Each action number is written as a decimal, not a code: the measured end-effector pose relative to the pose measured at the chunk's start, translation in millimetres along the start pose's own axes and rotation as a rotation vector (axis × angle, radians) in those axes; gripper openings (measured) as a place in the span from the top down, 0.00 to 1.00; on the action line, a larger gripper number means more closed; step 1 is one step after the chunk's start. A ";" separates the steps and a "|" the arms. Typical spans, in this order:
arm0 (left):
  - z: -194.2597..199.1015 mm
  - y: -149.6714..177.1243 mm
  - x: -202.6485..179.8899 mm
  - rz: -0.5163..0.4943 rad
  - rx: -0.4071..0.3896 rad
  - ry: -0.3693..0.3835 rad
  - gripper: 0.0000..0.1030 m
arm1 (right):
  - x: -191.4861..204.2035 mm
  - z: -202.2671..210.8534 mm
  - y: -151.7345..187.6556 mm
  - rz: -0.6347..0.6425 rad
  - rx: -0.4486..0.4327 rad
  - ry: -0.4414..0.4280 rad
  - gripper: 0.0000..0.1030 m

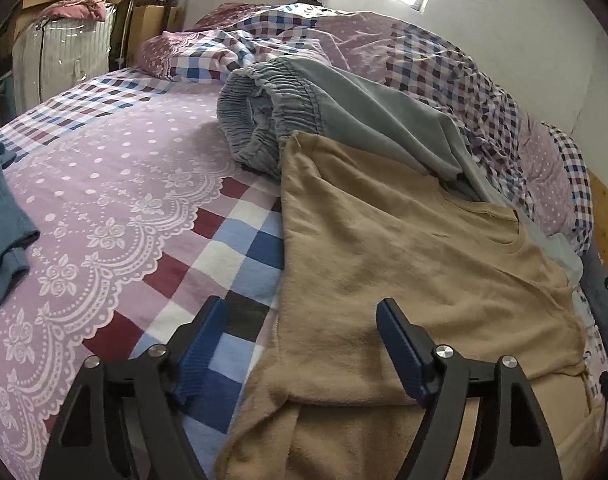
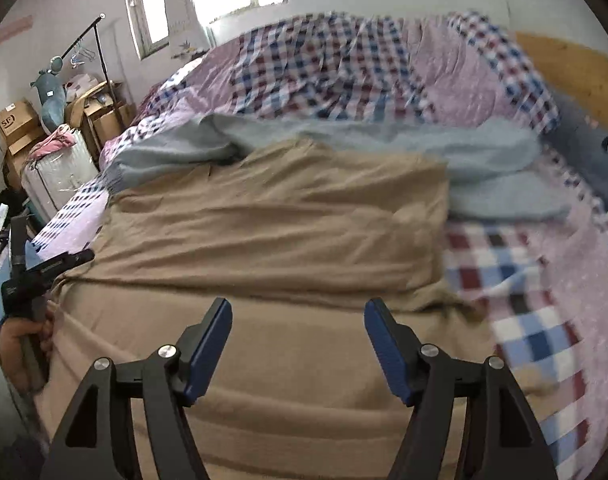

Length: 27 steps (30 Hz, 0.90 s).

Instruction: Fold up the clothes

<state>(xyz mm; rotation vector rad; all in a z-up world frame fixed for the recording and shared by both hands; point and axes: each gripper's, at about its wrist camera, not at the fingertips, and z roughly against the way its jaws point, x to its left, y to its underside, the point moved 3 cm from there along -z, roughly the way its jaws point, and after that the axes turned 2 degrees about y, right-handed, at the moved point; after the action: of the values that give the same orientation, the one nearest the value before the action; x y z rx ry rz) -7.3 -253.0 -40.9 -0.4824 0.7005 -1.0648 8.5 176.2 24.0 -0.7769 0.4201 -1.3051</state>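
A tan shirt [image 1: 403, 264] lies spread on the bed, its collar toward the right in the left wrist view. My left gripper [image 1: 302, 312] is open above the shirt's left edge, one finger over the bedspread and one over the cloth. In the right wrist view the tan shirt [image 2: 288, 216] fills the middle, and my right gripper [image 2: 298, 312] hangs open just above its near part, holding nothing. Grey elastic-waist trousers [image 1: 304, 108] lie behind the shirt, partly under it. The left gripper's body and a hand [image 2: 20, 336] show at the shirt's left edge.
The bed has a lilac and checked bedspread [image 1: 116, 184] with a bunched quilt [image 2: 343, 68] at the back. A blue garment [image 1: 0, 216] lies at the far left. A suitcase [image 1: 60, 56], boxes and a clothes rail [image 2: 92, 36] stand beside the bed. A wooden headboard [image 2: 575, 72] is at right.
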 end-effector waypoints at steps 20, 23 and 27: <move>5.5 0.1 25.1 0.147 0.016 0.101 0.92 | -3.0 -13.1 5.4 -0.061 0.034 -0.024 0.28; 5.6 0.8 30.4 0.179 0.020 0.140 0.91 | 0.4 -13.6 5.6 -0.061 0.035 -0.032 0.28; 9.1 2.4 35.2 0.208 0.022 0.192 0.74 | 7.8 -11.6 8.4 -0.043 0.032 -0.033 0.28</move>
<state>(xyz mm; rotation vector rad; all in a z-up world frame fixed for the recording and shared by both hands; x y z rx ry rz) 11.5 -283.8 -46.2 -0.2831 0.8873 -0.9283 8.4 166.2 11.2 -0.7837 0.3572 -1.3337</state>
